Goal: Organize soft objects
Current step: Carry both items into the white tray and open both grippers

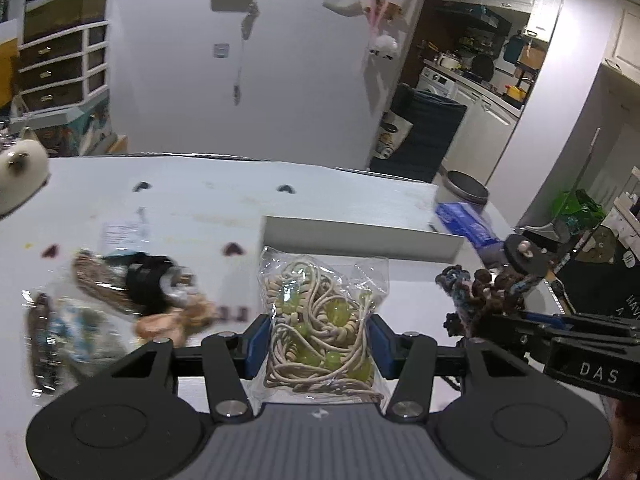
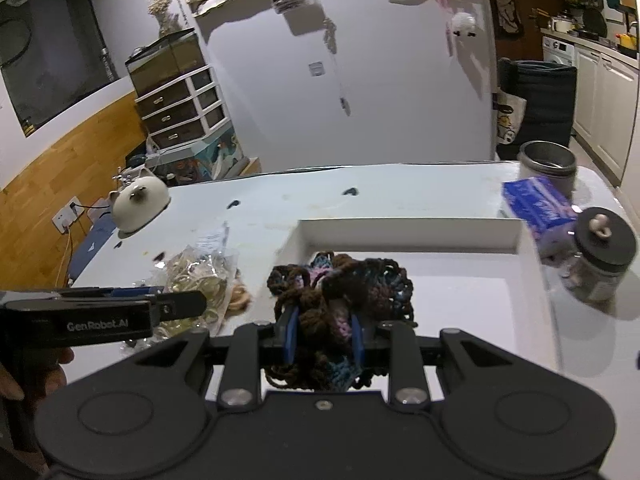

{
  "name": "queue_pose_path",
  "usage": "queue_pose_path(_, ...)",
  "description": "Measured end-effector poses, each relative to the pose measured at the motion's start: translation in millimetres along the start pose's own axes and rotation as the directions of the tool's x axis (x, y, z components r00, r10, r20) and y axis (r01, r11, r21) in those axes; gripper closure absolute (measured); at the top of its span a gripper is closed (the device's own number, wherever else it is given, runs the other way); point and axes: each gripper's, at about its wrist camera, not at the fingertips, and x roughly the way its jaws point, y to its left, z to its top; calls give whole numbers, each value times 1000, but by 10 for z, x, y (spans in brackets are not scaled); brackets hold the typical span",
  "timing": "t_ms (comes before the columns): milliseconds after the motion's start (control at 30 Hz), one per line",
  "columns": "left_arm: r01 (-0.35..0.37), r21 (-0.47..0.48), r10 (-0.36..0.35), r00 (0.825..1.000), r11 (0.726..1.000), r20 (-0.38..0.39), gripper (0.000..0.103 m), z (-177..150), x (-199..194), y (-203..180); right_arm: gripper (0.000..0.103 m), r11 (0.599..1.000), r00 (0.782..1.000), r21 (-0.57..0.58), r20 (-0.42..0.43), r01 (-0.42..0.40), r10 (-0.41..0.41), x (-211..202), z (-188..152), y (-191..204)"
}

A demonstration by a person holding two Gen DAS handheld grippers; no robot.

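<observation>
My left gripper (image 1: 318, 346) is shut on a clear plastic bag of beige cord and yellow-green beads (image 1: 322, 312), held above the table in front of the white box (image 1: 360, 232). My right gripper (image 2: 325, 336) is shut on a dark crocheted yarn piece (image 2: 344, 280), brown with blue and pink, held over the near left part of the white box (image 2: 412, 232). The yarn piece also shows in the left wrist view (image 1: 486, 292), at the right. The bead bag also shows in the right wrist view (image 2: 200, 276), at the left behind the left gripper's side.
More bagged soft items (image 1: 104, 292) lie blurred on the table at left. A white cat-shaped object (image 2: 138, 202) stands far left. A blue packet (image 2: 536, 204), a metal cup (image 2: 548, 162) and a black-lidded jar (image 2: 600, 256) stand at the right.
</observation>
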Motion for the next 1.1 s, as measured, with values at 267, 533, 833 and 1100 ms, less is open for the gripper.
queue_pose_path(267,71,-87,-78,994,994,-71,50,-29,427,-471,75,998,999,46,-20,43,-42,-118,-47,-664)
queue_pose_path(533,91,-282,-146,973,955,-181,50,-98,966,-571,75,992,995,102,-72,77,-70,-106,-146,-1161)
queue_pose_path(833,80,-353,-178,951,932,-254,49,-209,1340,-626,75,991,989,108,-139,75,-60,97,-190,-1371)
queue_pose_path(1100,61,-333,-172,933,941,-315,22,-251,1359,-604,68,991,969,101,-237,90,-64,335,-326,-1443)
